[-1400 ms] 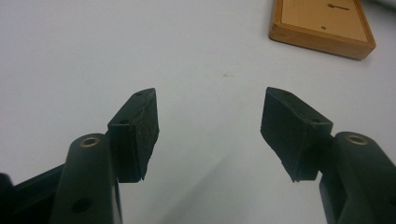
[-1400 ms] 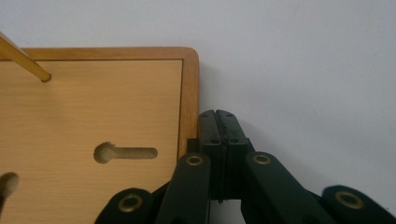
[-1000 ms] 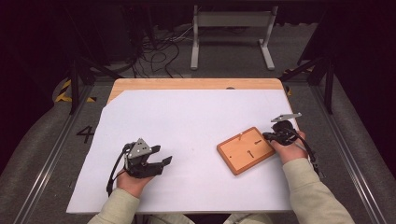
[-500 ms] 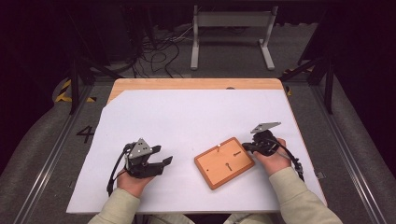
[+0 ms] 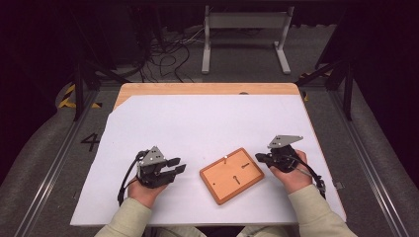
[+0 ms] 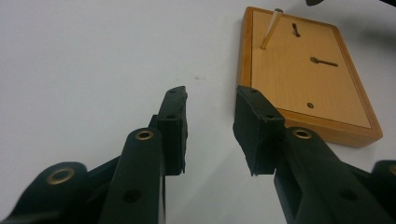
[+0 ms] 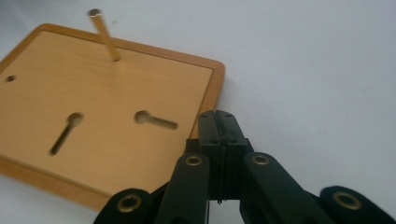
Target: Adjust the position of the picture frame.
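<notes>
A white sheet (image 5: 207, 133) covers most of the table (image 5: 207, 89), whose bare wooden edge shows along the far side; beyond it lie a dark floor, tangled cables (image 5: 163, 49) and a grey metal stand (image 5: 244, 29).

Nearest, toward the left, the left tool (image 5: 175, 165) rests on the sheet in the person's left hand (image 5: 146, 190), its jaws set apart with nothing between them. In the left gripper view that gap shows clear white sheet, with the wooden board's corner just beyond the right jaw.

The wooden board (image 5: 232, 175) lies flat on the sheet near the front edge, between the two tools and turned at an angle. It has a raised rim, two keyhole slots and a thin peg (image 7: 105, 35) standing tilted near one far corner.

At its right, the right tool (image 5: 260, 158) has its jaws pressed together, holding nothing, tips at the board's right edge.
</notes>
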{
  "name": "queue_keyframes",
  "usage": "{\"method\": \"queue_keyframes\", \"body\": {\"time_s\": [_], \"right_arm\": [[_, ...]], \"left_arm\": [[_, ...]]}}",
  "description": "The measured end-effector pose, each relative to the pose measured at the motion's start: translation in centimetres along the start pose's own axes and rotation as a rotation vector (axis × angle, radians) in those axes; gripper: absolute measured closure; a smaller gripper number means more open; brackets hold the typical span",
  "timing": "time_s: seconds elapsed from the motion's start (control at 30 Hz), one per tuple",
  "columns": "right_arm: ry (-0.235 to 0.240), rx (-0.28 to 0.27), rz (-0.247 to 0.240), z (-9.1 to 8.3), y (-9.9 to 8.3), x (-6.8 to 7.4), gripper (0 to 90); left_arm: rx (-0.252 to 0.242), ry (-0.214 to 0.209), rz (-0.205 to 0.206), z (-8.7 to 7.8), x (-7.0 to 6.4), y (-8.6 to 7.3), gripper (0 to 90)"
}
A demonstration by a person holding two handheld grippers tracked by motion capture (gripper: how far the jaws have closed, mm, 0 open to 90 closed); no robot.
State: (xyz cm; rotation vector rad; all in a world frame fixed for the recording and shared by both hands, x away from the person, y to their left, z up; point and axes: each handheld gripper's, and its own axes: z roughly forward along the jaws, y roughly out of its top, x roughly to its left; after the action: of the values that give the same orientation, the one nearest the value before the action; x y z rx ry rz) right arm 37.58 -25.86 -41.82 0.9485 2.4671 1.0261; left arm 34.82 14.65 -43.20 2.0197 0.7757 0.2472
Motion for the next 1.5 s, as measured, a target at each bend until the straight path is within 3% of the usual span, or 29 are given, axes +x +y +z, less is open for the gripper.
{"method": "queue_keyframes", "body": {"time_s": [0.13,0.3,0.47,0.57,0.9,1.13,1.5], "right_arm": [[0.044,0.019,-0.05,-1.8,-0.5,0.8,90.0],[0.088,0.073,-0.102,-2.7,-1.5,2.1,90.0],[0.114,0.121,-0.133,-2.5,-2.1,2.9,90.0],[0.127,0.147,-0.148,-2.3,-2.3,3.3,90.0],[0.145,0.216,-0.167,-0.9,-2.3,3.8,90.0],[0.122,0.235,-0.179,-0.6,-2.2,3.9,90.0],[0.029,0.206,-0.11,1.5,-0.9,2.3,90.0]], "left_arm": [[0.002,0.001,0.009,0.0,-0.1,0.1,63.6],[0.0,-0.003,0.006,0.0,0.0,0.2,59.7],[0.002,-0.001,-0.007,0.0,0.1,0.1,55.7],[0.008,0.006,0.006,-0.1,0.1,0.1,55.1],[0.013,0.013,-0.009,-0.2,0.1,0.0,53.2],[0.015,0.023,-0.007,-0.3,0.1,0.0,52.7],[0.018,0.022,-0.017,-0.1,0.2,-0.1,53.5]]}}
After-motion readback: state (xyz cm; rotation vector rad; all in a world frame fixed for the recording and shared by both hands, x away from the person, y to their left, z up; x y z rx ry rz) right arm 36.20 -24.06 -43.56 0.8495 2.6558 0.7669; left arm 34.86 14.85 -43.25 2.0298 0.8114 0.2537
